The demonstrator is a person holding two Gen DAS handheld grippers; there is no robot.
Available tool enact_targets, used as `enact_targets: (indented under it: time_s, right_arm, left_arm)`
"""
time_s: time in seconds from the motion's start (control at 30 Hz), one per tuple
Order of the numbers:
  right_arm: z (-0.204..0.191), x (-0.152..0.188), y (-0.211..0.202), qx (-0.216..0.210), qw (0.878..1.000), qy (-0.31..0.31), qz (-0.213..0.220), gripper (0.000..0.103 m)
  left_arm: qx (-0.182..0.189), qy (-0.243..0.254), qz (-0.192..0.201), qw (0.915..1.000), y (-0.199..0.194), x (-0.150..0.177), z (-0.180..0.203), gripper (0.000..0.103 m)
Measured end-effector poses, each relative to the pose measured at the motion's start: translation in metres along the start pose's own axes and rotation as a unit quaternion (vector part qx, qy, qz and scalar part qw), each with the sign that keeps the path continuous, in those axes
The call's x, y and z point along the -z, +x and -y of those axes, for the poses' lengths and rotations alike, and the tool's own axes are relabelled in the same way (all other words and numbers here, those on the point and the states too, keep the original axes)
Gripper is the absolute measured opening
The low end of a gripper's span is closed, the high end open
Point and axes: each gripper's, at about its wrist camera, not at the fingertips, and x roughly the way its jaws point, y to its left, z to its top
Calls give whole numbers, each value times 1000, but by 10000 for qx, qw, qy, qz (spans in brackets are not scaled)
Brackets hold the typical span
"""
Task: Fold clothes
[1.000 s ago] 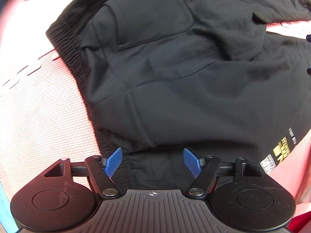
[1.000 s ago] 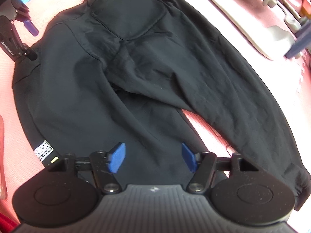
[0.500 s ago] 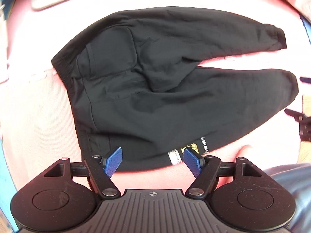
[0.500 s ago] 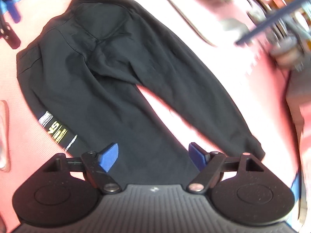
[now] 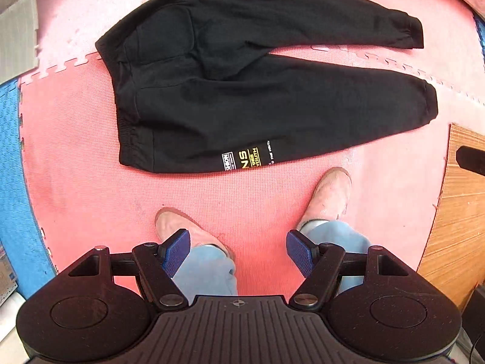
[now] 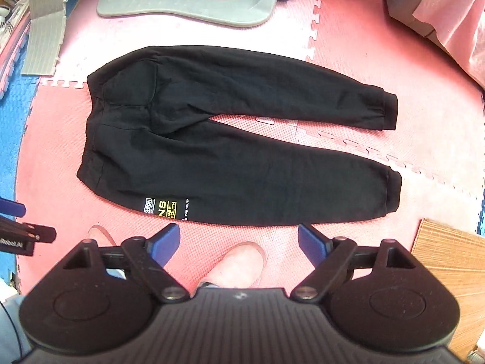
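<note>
Black jogger pants (image 5: 242, 97) (image 6: 230, 148) lie flat on the pink foam mat (image 5: 75, 166), waistband to the left, both cuffed legs stretched to the right with a narrow gap between them. A white and yellow print marks the near leg by the hip. My left gripper (image 5: 238, 253) hangs high above the mat, open and holding nothing, over the person's feet. My right gripper (image 6: 238, 244) is also high up, its jaws opening with nothing between them. Part of the left gripper (image 6: 18, 227) shows at the left edge of the right wrist view.
The person's two slippered feet (image 5: 329, 194) and light blue trouser legs stand just in front of the pants. A grey stand base (image 6: 188, 6) lies behind the pants. Grey corrugated boards (image 6: 45, 30) are at far left, a bamboo mat (image 6: 451, 264) at right, blue tiles (image 5: 12, 166) at left.
Both grippers have risen far above the pants, which now show whole and lie spread flat. The right gripper's jaws have widened. The person's feet have come into view.
</note>
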Motion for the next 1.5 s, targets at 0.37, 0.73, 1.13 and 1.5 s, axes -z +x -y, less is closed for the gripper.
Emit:
enact_targets:
  time_s: [0.37,0.73,1.13,1.5]
  right_arm:
    - [13,5,-20,-57,9988,490,57,86]
    - [16,-1,-13,-68,9987,498,94,86]
    - [7,-4,-13,-90,9993,331,144,86]
    - [8,-8,-12,-88,9993,324,143,86]
  left_arm:
    - [-85,-324,119,9994,-29,14,-1,72]
    - [-99,-323,249,9991,-28,7,5,72]
    - [-95,-511,571,9970,-32,-6,6,72]
    - [-104,-514,630,9966,-26,-17,9,72]
